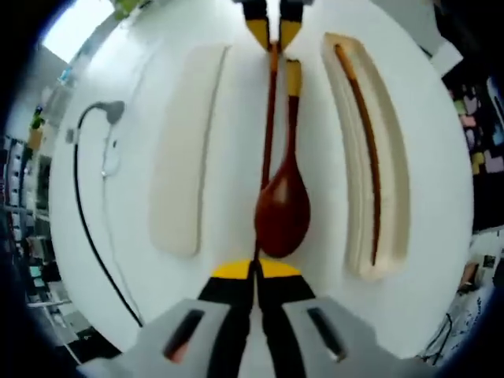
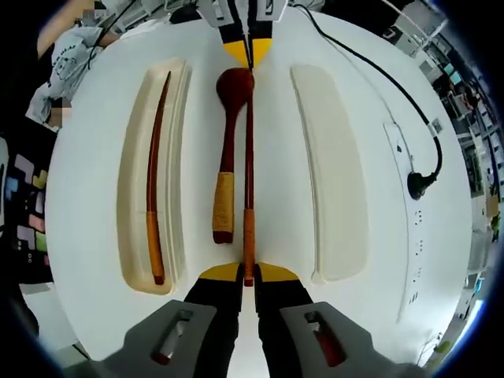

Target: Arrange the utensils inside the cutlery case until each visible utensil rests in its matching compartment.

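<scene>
White round surface (image 2: 94, 260). Carries a cutlery case, its lid, a spoon, two chopsticks, a power strip and a cable.

Surroundings, right gripper view: white power strip (image 2: 411, 206) lies at 3 o'clock near the surface's edge; a black cable (image 2: 370, 63) runs from 1 o'clock to a plug (image 2: 417, 184) beside the strip. Left gripper view: the same cable (image 1: 85, 228) curves along the 9 o'clock side. Cluttered shelving lies beyond the surface, too blurred to itemise.

Cutlery case (image 2: 132, 157): cream, long, open tray at 9 o'clock in the right gripper view, at 3 o'clock in the left gripper view (image 1: 394, 181). Contents: one dark red chopstick (image 2: 152, 189) with an orange end, lying lengthwise in a groove.

Lid (image 2: 331, 173): cream, flat, long, at 3 o'clock in the right gripper view, well apart from the case.

Spoon (image 2: 228, 142): dark red, yellow-wrapped handle, on the bare surface between case and lid, outside the case.

Second chopstick (image 2: 249, 157): lies just beside the spoon, at centre.

Right gripper (image 2: 249, 276): jaws nearly together, pinching the orange end of the second chopstick at 6 o'clock.

Left gripper (image 1: 254, 272): jaws drawn close around the chopstick's thin tip, apparently gripping it; its yellow tips sit just beside the spoon's bowl (image 1: 282, 209). It appears at 12 o'clock in the right gripper view (image 2: 247, 53).
</scene>
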The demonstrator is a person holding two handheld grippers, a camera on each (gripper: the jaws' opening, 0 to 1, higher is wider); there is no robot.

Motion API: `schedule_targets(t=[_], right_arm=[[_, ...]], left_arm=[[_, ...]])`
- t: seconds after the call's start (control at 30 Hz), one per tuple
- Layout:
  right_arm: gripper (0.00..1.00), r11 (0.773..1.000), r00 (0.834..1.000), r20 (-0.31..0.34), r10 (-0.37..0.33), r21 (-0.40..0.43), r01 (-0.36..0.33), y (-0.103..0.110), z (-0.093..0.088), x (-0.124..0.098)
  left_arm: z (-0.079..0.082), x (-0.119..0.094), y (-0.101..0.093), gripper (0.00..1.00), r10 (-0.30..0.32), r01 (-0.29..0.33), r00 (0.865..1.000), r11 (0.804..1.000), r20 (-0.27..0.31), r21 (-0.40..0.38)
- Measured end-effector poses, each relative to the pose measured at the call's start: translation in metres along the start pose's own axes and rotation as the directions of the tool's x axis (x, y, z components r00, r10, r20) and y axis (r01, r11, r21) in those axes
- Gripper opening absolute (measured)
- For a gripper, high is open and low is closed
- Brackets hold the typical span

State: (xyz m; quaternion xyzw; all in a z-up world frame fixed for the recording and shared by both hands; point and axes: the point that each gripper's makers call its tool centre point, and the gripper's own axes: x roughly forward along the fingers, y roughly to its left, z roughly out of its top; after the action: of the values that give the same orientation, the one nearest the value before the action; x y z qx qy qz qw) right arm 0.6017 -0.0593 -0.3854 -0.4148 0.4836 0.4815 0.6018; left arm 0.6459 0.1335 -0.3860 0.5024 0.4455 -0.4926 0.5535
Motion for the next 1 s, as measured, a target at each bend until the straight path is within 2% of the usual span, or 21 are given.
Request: schedule_targets(t=[0.23, 0.3, 0.33, 0.43, 0.63, 0.77, 0.9, 1.0], right_arm=[[0.04, 1.000, 0.999, 0.031, -0.010, 0.004, 0.010, 0.004, 0.002, 0.001], [0.04, 1.000, 0.999, 0.039, -0.012, 0.005, 0.011, 0.004, 0.003, 0.001], [0.04, 1.000, 0.999, 0.046, -0.012, 0.005, 0.012, 0.004, 0.003, 0.000], [0.04, 1.000, 0.998, 0.066, -0.013, 0.008, 0.012, 0.004, 0.004, 0.000], [0.04, 1.000, 0.997, 0.075, -0.015, -0.002, 0.015, 0.002, 0.006, -0.004], [0.04, 0.998, 0.996, 0.063, -0.057, -0.011, 0.058, -0.008, 0.010, -0.012], [0.04, 0.996, 0.994, 0.064, -0.085, -0.009, 0.086, -0.013, 0.012, -0.020], [0.04, 0.996, 0.993, 0.075, -0.090, -0.009, 0.091, -0.013, 0.013, -0.026]], left_arm=[[0.000, 0.000, -0.008, 0.01, 0.049, -0.049, 0.998, 0.999, -0.033, 0.003], [0.000, 0.000, -0.010, 0.00, 0.054, -0.051, 0.998, 0.994, -0.027, 0.092], [0.000, 0.000, -0.011, 0.00, 0.055, -0.052, 0.998, 0.996, -0.031, 0.071], [-0.001, -0.001, -0.012, 0.00, 0.050, -0.048, 0.998, 0.993, -0.022, 0.112], [-0.004, -0.002, -0.008, 0.00, 0.036, -0.035, 0.999, 0.994, -0.003, 0.106], [-0.002, -0.006, -0.001, 0.00, 0.065, -0.062, 0.998, 0.991, -0.018, 0.120], [-0.002, -0.018, 0.008, 0.00, 0.097, -0.096, 0.995, 0.990, -0.002, 0.102], [-0.002, -0.027, 0.006, 0.00, 0.094, -0.094, 0.996, 0.991, 0.011, 0.097]])
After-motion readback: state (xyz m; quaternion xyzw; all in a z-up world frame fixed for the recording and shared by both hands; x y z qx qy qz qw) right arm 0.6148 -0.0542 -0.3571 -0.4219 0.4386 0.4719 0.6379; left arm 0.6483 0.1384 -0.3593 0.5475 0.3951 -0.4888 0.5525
